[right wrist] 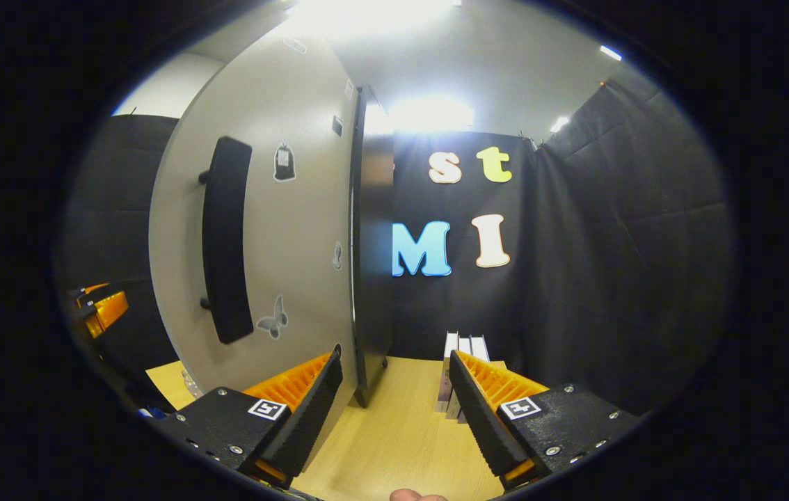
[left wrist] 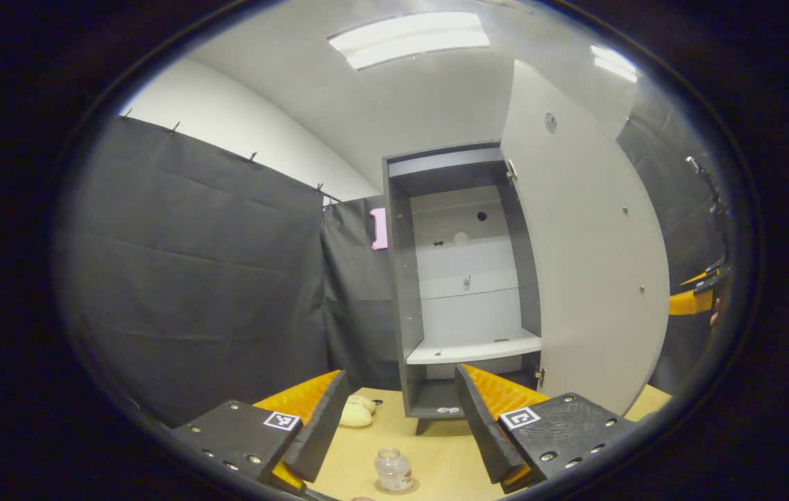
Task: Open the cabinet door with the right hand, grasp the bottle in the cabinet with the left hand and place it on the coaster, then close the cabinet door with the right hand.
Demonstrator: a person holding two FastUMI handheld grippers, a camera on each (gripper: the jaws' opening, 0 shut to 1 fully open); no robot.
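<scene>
Left hand-held gripper [left wrist: 394, 424] fingers spread, empty: bottle [left wrist: 394, 470] released, standing near worktop [left wrist: 436, 452] front edge, probably on coaster, rim barely visible. Cabinet door [left wrist: 589, 264] swung wide. Right hand-held gripper [right wrist: 391, 407] agape beside door, handle [right wrist: 225, 240] near for closing.

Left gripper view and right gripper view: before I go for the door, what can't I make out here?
- Bottle, left gripper view: whether a coaster lies under it; its base sits at the picture's lower edge.
- Cabinet bottom compartment: small pale thing, too small to identify.
- Door, right gripper view: it hides the cabinet interior.
- Pale lump on the table, partly behind the left tongs: unidentifiable.
</scene>
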